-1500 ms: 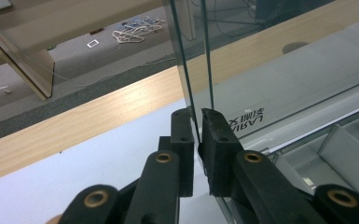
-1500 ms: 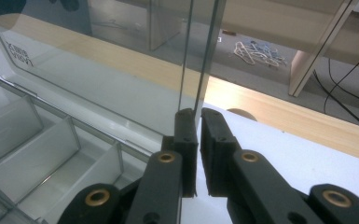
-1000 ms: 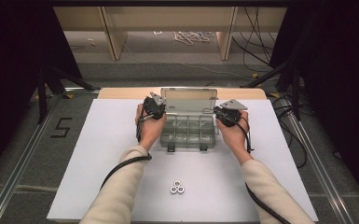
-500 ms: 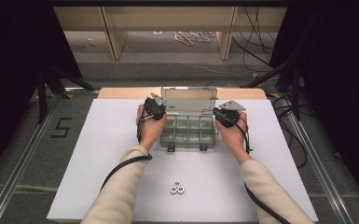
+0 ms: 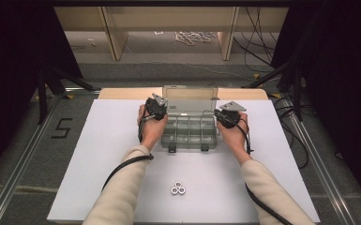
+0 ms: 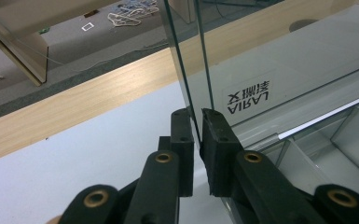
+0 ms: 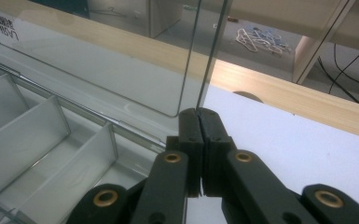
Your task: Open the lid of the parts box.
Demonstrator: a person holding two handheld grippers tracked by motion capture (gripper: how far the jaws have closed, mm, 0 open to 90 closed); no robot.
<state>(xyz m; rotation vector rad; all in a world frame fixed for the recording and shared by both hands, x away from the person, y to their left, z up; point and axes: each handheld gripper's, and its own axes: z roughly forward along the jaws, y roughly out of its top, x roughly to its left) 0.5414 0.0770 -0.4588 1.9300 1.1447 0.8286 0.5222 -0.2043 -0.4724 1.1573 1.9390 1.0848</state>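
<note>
A clear plastic compartment box [image 5: 187, 133] stands on the white table top with its lid [image 5: 190, 99] raised upright at the back. My left gripper [image 5: 163, 106] is shut on the lid's left edge. In the left gripper view the pane [image 6: 284, 56] runs between the closed pads of my left gripper [image 6: 196, 126]. My right gripper [image 5: 218, 115] is shut on the lid's right edge, and its jaws have just closed a little further. The thin edge of the lid [image 7: 98, 60] is pinched at the tips of my right gripper [image 7: 199, 122]. The compartments [image 7: 23, 135] in view look empty.
Three metal nuts [image 5: 178, 189] lie together on the white board [image 5: 98, 154] near the front. Two dark latches [image 5: 172, 148] hang at the box's front wall. A wooden strip [image 5: 122, 93] borders the board's far side, with floor and cables beyond.
</note>
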